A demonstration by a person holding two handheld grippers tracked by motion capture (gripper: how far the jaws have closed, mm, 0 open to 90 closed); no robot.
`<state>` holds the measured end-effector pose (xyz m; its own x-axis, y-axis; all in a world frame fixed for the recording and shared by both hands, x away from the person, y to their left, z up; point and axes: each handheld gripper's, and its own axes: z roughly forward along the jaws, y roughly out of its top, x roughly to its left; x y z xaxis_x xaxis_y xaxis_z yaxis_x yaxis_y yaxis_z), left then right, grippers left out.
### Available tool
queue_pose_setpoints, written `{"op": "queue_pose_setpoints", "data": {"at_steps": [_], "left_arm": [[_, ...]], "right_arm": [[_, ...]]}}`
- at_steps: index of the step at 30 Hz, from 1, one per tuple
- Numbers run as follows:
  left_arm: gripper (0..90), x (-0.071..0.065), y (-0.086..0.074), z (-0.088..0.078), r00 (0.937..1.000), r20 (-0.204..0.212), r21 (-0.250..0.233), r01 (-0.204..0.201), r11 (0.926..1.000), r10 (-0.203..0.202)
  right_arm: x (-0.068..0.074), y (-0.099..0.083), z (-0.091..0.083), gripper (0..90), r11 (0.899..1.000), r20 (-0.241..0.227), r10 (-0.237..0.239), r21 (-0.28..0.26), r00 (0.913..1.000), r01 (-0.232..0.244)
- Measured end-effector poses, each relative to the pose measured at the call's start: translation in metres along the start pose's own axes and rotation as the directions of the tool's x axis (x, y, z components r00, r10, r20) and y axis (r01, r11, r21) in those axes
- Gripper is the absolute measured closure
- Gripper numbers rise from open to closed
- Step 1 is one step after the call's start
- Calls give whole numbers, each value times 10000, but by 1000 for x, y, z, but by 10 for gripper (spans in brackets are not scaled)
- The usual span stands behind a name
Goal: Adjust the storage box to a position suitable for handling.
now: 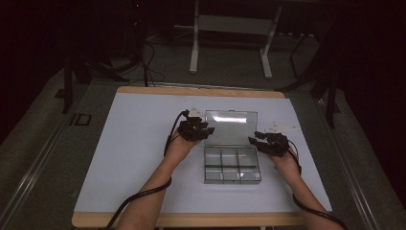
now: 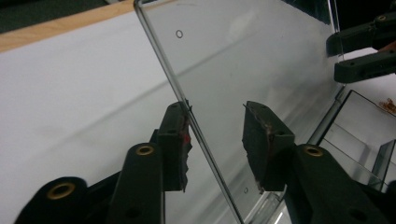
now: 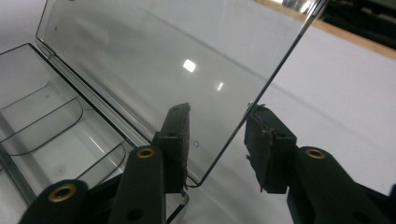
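A clear plastic compartment box (image 1: 232,165) lies open in the middle of the white mat, its lid (image 1: 230,127) standing up at the far side. My left gripper (image 1: 209,130) is at the lid's left edge. In the left gripper view the lid (image 2: 243,56) passes between the jaws of this gripper (image 2: 215,135), close against the left pad (image 2: 175,140) with a wide gap to the other. My right gripper (image 1: 252,140) is at the lid's right edge. There the lid (image 3: 163,56) edge runs between the parted jaws of that gripper (image 3: 217,135), neither pad pressing. The dividers (image 3: 42,116) show empty cells.
The white mat (image 1: 134,158) covers a wooden table whose edge (image 1: 201,219) runs along the front. A metal frame's legs (image 1: 194,52) stand on the floor beyond. Cables trail from both grippers along the forearms. Small orange bits (image 2: 387,105) lie beyond the box.
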<state>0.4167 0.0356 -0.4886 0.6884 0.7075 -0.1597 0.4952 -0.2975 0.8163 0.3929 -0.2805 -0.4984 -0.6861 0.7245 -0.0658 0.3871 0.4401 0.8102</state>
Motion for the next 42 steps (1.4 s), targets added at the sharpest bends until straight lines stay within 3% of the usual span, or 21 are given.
{"op": "queue_pose_setpoints", "data": {"at_steps": [6, 7, 16, 20, 30, 32, 35, 37, 38, 39, 42], "left_arm": [[526, 1, -2, 9, 9997, -107, 254, 205, 9995, -203], [519, 2, -3, 11, 9991, -32, 282, 433, 9987, -432], [474, 6, -5, 18, 9946, 251, 652, 989, 9930, -1007], [426, 4, -6, 22, 9943, 241, 849, 1017, 9912, -1041], [362, 11, -12, 31, 9775, 389, 1466, 1998, 9688, -2075], [331, 14, -13, 33, 9731, 344, 1722, 2189, 9604, -2280], [309, 16, -16, 34, 9698, 390, 1720, 2309, 9577, -2408], [286, 15, -16, 34, 9711, 254, 1774, 2294, 9570, -2375], [286, 15, -16, 34, 9764, 39, 1919, 2110, 9585, -2157], [282, 16, -17, 34, 9732, 118, 1893, 2234, 9561, -2298], [207, 16, -17, 32, 9787, 112, 2133, 1980, 9567, -2051]], "right_arm": [[-2, -1, 3, 570, 9992, -166, 234, 316, 9996, -229], [-2, -1, 3, 566, 9991, -199, 264, 351, 9995, -257], [-6, -2, 6, 547, 9923, -583, 1070, 684, 9925, -1030], [-6, 0, 7, 539, 9865, -561, 1416, 912, 9883, -1361], [-6, 4, 11, 533, 9789, -364, 1620, 1322, 9861, -1560], [-6, 4, 12, 534, 9773, -386, 1684, 1370, 9850, -1617], [-5, 5, 14, 530, 9773, -367, 1652, 1402, 9856, -1586], [-4, 5, 14, 527, 9774, -350, 1647, 1402, 9857, -1583], [-4, 5, 15, 526, 9778, -369, 1627, 1395, 9860, -1561], [-4, 5, 15, 514, 9772, -389, 1636, 1435, 9858, -1565], [-5, 6, 14, 504, 9771, -422, 1618, 1469, 9859, -1540]]}}
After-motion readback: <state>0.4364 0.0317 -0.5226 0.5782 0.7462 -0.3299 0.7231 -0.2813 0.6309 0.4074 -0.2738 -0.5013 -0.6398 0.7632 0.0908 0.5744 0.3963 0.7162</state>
